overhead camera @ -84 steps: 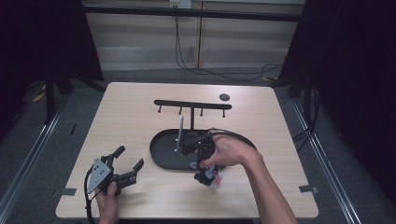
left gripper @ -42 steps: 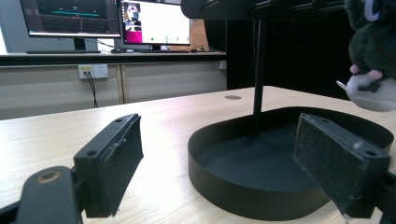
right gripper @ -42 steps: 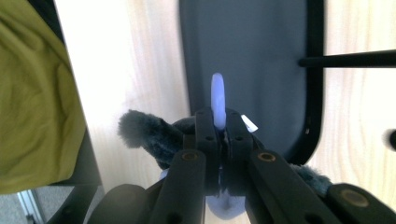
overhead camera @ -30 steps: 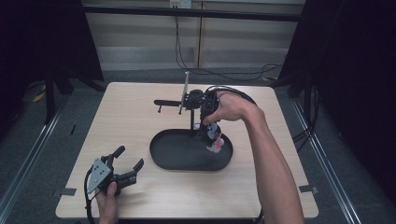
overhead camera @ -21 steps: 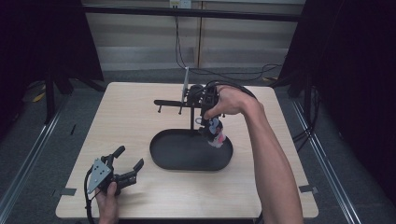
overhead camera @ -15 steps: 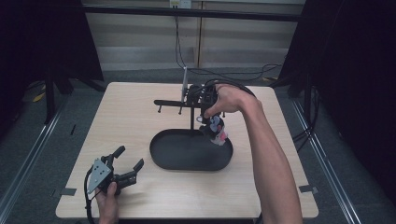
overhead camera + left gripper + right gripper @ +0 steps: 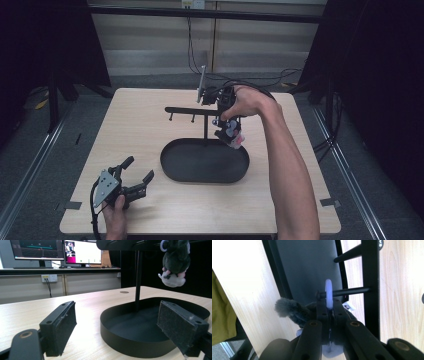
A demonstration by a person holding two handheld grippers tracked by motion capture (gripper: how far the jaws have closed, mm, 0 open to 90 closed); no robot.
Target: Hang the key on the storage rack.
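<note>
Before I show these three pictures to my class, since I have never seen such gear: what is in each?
A person works at a wooden table with a hand-held gripper in each hand. One picture looks down from above; each of the other two comes from a camera riding on a gripper. The left hand-held gripper rests open near the table's front. The right hand-held gripper is shut on the white ring of a small grey plush toy, with the ring at a peg of a black hanging rack. The rack's post stands in a black oval tray.

Fuzzy grey plush toy [image 7: 175,261], matt black metal tray [image 7: 172,165], pale wood table [image 7: 140,125]
</note>
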